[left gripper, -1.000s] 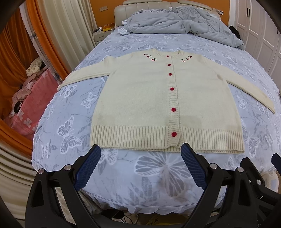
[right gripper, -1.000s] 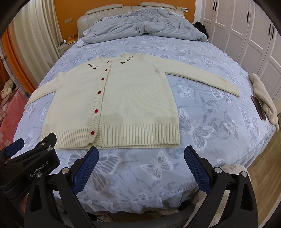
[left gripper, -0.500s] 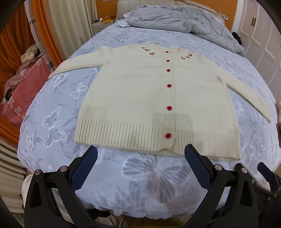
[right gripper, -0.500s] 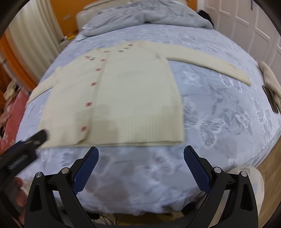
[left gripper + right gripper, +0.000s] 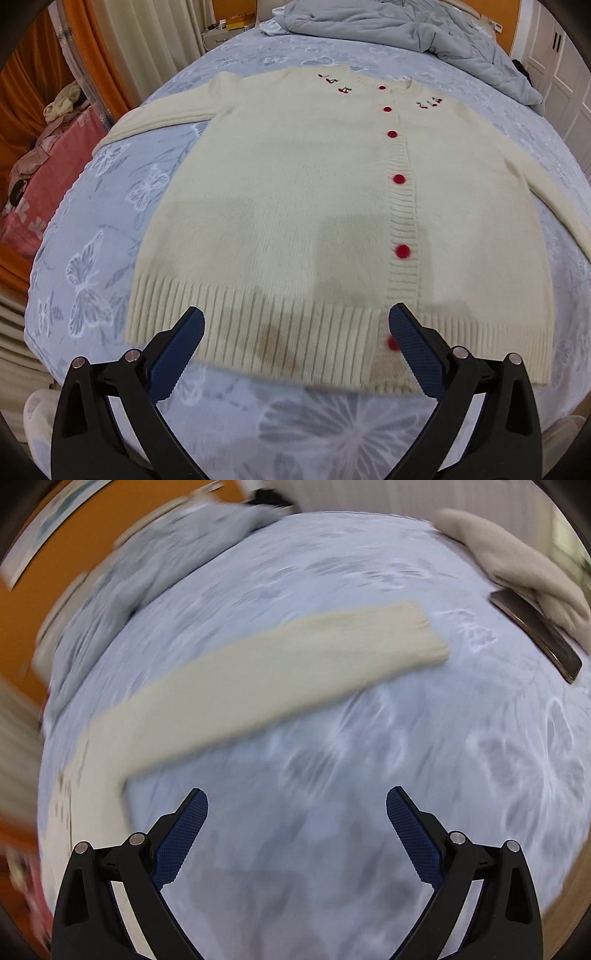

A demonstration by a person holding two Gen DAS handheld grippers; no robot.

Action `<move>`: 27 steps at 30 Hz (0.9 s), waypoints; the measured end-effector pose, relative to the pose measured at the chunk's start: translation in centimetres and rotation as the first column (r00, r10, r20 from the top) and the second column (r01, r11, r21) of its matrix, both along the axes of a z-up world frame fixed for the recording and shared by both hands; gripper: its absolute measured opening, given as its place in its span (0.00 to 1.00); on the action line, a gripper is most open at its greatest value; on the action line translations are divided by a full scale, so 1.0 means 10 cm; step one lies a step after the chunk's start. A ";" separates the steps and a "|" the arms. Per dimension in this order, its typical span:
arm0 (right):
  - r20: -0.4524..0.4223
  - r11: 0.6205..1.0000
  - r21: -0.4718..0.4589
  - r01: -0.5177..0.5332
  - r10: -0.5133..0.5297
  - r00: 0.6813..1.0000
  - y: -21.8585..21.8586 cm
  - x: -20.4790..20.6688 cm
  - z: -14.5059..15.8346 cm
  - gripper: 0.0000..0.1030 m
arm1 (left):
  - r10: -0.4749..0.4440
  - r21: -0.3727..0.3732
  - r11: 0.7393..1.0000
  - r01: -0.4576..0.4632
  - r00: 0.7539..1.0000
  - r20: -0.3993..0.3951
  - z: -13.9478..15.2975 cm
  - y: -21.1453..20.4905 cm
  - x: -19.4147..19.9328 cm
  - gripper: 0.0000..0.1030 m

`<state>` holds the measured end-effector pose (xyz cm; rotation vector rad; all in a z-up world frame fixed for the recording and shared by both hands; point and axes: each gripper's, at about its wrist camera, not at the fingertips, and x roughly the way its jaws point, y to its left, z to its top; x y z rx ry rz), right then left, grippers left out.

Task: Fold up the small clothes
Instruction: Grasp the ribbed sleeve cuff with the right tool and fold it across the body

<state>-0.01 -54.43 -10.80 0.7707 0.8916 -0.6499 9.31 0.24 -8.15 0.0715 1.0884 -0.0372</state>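
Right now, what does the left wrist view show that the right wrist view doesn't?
Left wrist only: the cardigan's buttoned front, its ribbed hem and the open left gripper over it.
Right wrist only: a dark phone beside a beige cloth, and the open right gripper above bare bedsheet.
Both: the cream cardigan, the butterfly bedsheet and the grey duvet.

The bed point(image 5: 110, 206) — blue butterfly sheet — bears a flat cream cardigan point(image 5: 295, 206), a grey duvet point(image 5: 406, 26) and a phone point(image 5: 535, 635).
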 end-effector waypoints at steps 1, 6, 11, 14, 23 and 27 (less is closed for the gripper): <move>-0.001 1.000 0.005 0.028 -0.028 1.000 -0.16 0.04 -0.04 0.94 | -0.004 0.002 1.000 0.004 1.000 -0.002 -0.02 -0.01 0.03 0.95; 0.008 0.983 0.064 0.172 -0.172 0.985 -0.77 0.16 -0.28 0.94 | -0.001 0.002 1.000 0.001 1.000 -0.021 -0.11 -0.02 0.16 0.95; 0.058 0.976 0.070 0.204 -0.208 0.976 -0.89 0.29 -0.35 0.72 | -0.006 0.012 1.000 0.007 1.000 -0.028 -0.17 -0.02 0.23 0.95; 0.096 0.980 0.101 0.173 -0.183 0.979 -0.91 0.40 -0.31 0.08 | -0.016 0.023 1.000 0.016 1.000 -0.024 -0.19 -0.01 0.26 0.95; 0.552 0.984 -0.032 -0.176 0.165 0.818 0.12 1.35 1.39 0.08 | 0.007 -0.037 0.999 -0.007 1.000 0.003 -0.07 0.14 0.34 0.95; 0.602 0.875 -0.177 -0.451 0.459 0.654 1.29 2.00 2.03 0.09 | 0.023 -0.079 0.997 -0.020 0.999 0.029 0.05 0.22 0.38 0.95</move>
